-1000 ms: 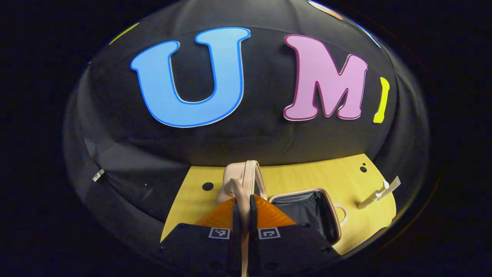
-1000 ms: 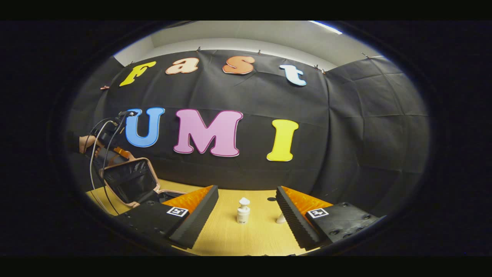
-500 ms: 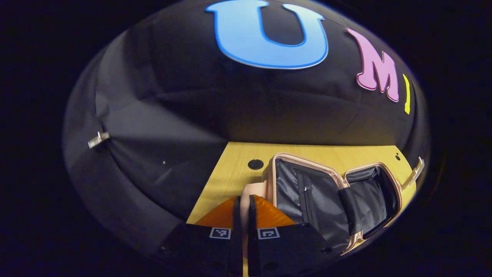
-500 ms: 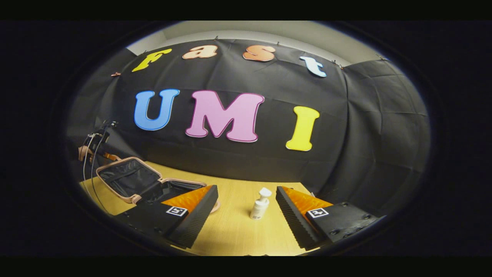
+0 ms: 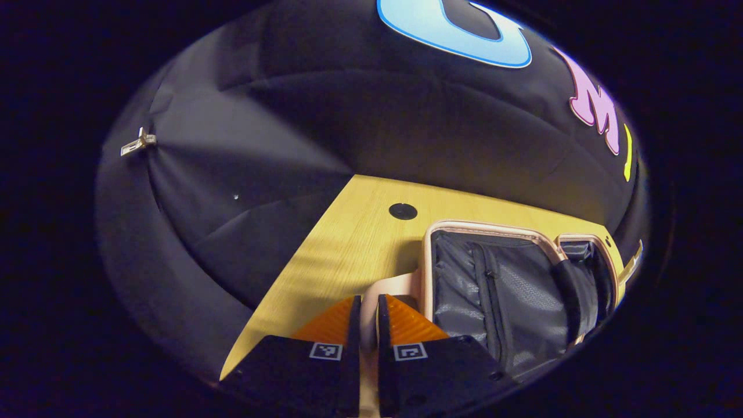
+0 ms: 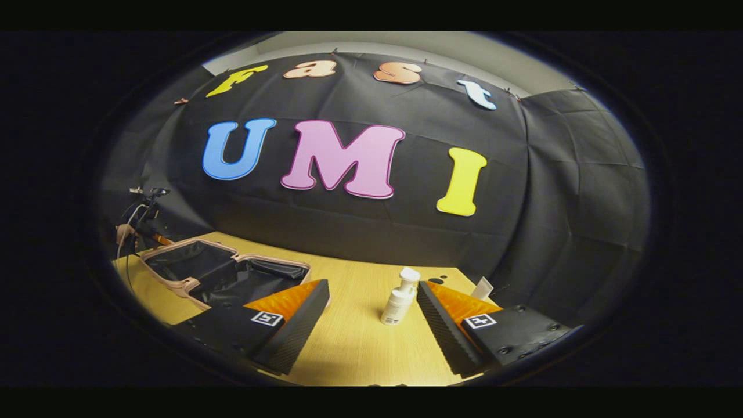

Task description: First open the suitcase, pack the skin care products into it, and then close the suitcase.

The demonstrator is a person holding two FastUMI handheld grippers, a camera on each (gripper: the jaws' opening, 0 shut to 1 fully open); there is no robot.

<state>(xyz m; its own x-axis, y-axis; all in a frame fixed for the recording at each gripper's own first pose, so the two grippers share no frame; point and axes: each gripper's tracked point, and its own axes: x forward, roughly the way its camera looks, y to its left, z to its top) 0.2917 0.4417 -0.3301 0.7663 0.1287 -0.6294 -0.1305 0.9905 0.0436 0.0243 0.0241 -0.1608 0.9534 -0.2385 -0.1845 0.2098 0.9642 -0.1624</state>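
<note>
- I am holding the left hand-held gripper (image 5: pixel 365 325) low over the wooden worktop (image 5: pixel 342 255), its two fingers pressing together on a pink part of the suitcase (image 5: pixel 499 284) lid's edge — a handle or tab, I cannot tell which.
- In the left gripper view the suitcase is lying open just beside that gripper, both halves flat on the worktop, their dark lining facing up inside pink rims.
- A zipped pocket is showing on the nearer half's lining, and a dark strap is running across the hinge between the two halves.
- A small dark round hole (image 5: pixel 403 211) is sitting in the worktop beyond the suitcase.
- I am keeping the right hand-held gripper (image 6: pixel 371 310) above the worktop with its fingers spread wide apart, nothing between them.
- In the right gripper view a white pump bottle (image 6: pixel 399 297) is standing upright on the worktop ahead, closer to the right finger but clear of it.
- A pale tube (image 6: pixel 483 288) is peeking out behind that finger — mostly hidden.
- The open suitcase is lying to the far left in this view, well apart from the bottle, with the other gripper and its cables at its far edge.
</note>
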